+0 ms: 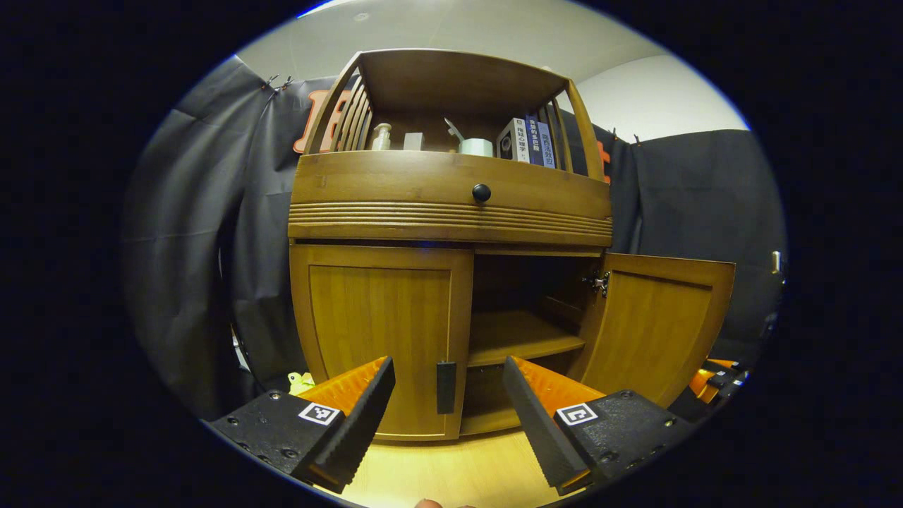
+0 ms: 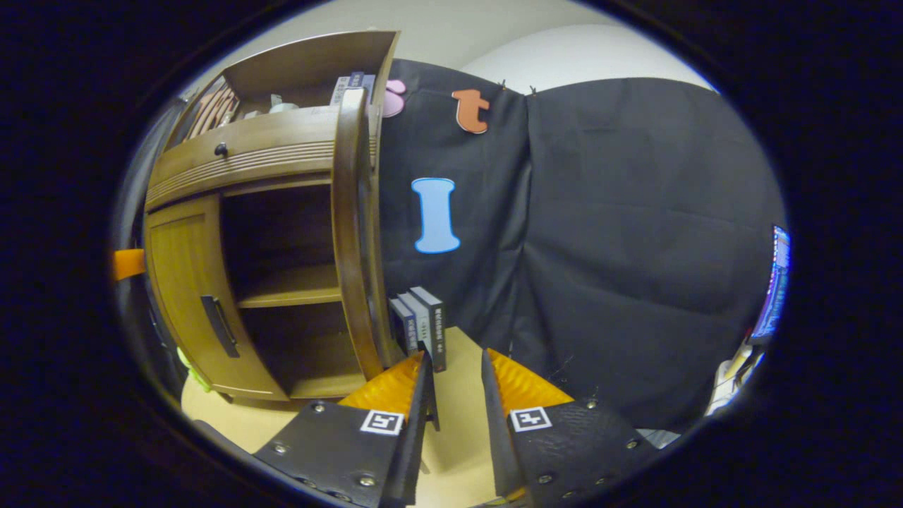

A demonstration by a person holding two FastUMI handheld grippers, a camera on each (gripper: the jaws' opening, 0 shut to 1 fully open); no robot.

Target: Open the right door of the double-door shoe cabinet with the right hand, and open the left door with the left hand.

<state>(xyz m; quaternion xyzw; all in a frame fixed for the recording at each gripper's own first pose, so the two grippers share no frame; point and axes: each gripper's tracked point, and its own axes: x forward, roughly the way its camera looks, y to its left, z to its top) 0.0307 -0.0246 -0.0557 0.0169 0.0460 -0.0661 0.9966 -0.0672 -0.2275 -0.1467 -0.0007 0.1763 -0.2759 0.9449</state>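
You are standing halfway: the right door (image 1: 652, 328) is already swung open to the right of your left gripper (image 1: 448, 395), whose fingers are spread with the closed left door's handle (image 1: 446, 387) just ahead between them, while your right gripper (image 2: 455, 384) is hanging part open, holding nothing.

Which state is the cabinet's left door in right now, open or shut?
Shut. In the left gripper view the left door sits flush in the cabinet front, handle untouched between the open left gripper's fingers; the right door stands swung out.
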